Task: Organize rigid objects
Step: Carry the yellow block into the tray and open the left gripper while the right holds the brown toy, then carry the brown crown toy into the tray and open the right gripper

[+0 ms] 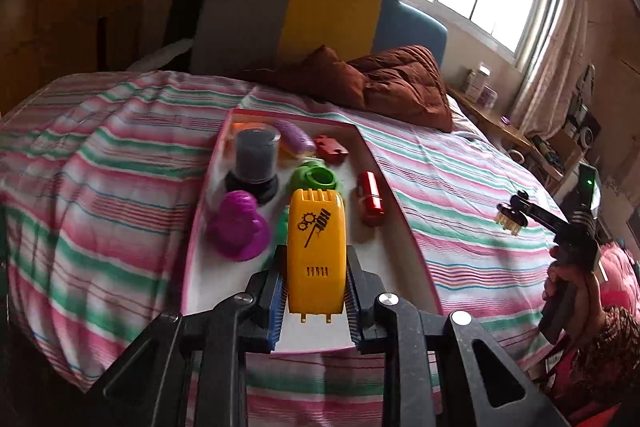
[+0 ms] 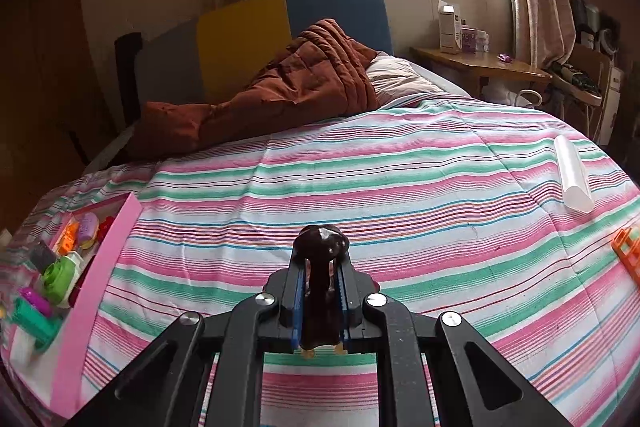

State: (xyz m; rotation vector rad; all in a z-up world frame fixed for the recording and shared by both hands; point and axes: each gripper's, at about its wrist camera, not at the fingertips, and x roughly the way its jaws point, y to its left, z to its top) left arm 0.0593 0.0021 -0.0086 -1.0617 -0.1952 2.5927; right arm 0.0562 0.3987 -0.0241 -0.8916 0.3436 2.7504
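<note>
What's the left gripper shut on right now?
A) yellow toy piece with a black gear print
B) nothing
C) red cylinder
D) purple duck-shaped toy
A. In the left wrist view the left gripper has both pads pressed on the sides of the yellow toy piece, held above the pink box; the red cylinder and the purple toy lie in the box.
</note>
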